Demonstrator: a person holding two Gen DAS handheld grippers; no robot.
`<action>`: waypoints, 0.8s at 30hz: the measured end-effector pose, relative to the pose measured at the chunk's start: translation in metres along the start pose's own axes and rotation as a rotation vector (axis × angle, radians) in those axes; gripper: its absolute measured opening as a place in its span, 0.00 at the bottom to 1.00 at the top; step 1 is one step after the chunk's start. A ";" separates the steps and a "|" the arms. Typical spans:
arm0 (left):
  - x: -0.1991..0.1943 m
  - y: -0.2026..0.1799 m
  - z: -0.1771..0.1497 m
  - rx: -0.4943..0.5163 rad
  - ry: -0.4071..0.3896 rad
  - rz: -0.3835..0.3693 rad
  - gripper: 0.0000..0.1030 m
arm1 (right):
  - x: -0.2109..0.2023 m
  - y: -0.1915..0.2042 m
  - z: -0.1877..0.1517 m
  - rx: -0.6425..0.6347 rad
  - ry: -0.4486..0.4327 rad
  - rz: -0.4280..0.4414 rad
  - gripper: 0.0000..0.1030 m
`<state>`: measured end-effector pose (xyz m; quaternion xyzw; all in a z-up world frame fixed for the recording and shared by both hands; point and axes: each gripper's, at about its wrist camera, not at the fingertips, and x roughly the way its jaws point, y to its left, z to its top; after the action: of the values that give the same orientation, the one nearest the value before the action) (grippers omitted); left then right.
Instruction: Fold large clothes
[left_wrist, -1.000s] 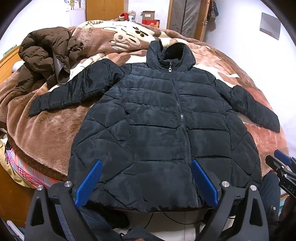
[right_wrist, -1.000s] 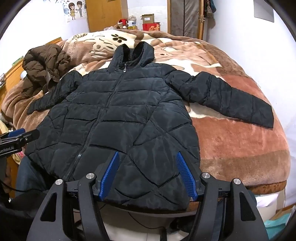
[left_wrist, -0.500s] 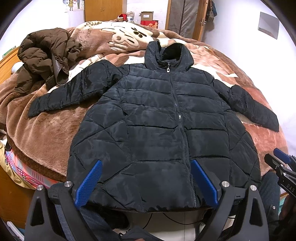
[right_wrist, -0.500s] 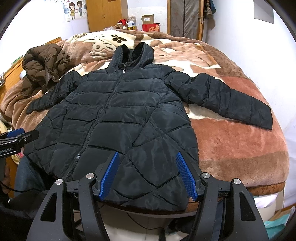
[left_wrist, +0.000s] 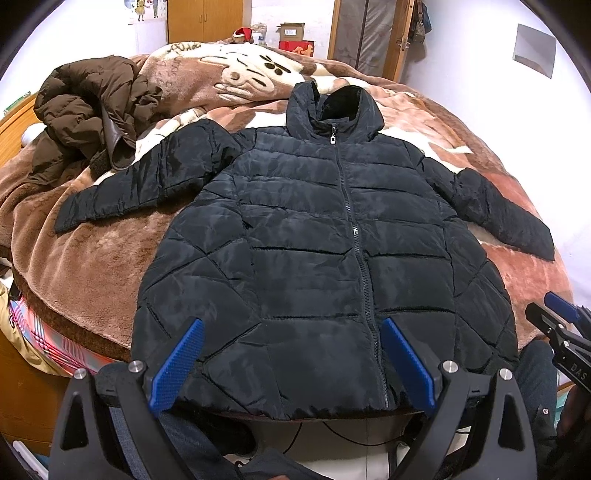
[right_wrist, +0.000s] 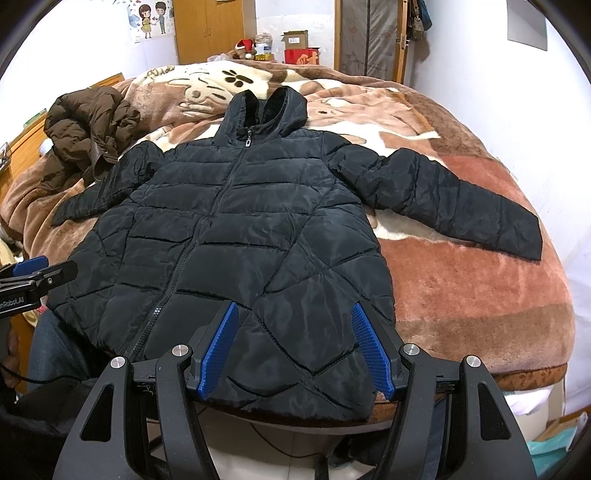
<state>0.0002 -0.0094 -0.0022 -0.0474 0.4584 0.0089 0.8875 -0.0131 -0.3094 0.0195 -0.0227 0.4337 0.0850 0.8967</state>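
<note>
Hidden: the black quilted puffer jacket's (left_wrist: 314, 258) hem, cut off at 6 o'clock by grippers.
Jaws: left gripper (left_wrist: 291, 365) and right gripper (right_wrist: 295, 347) gaped apart, empty.

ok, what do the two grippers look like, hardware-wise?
Both match: left gripper and right gripper have black plastic frames with triangular cutouts, silver round screws, and blue textured finger pads. White lettering marks the side of each body, only partly readable. No sleeves visible.
</note>
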 end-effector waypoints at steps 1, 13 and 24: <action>0.000 -0.001 0.000 0.000 0.000 -0.001 0.94 | 0.000 0.000 0.000 0.000 0.000 -0.001 0.62; 0.000 0.000 0.000 -0.001 0.001 0.001 0.94 | 0.000 0.000 0.001 -0.003 -0.003 -0.003 0.62; -0.002 -0.002 -0.002 0.000 0.002 -0.001 0.94 | 0.000 0.000 0.001 -0.004 -0.005 -0.004 0.62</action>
<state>-0.0024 -0.0118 -0.0010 -0.0479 0.4592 0.0084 0.8870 -0.0122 -0.3092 0.0197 -0.0253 0.4315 0.0840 0.8978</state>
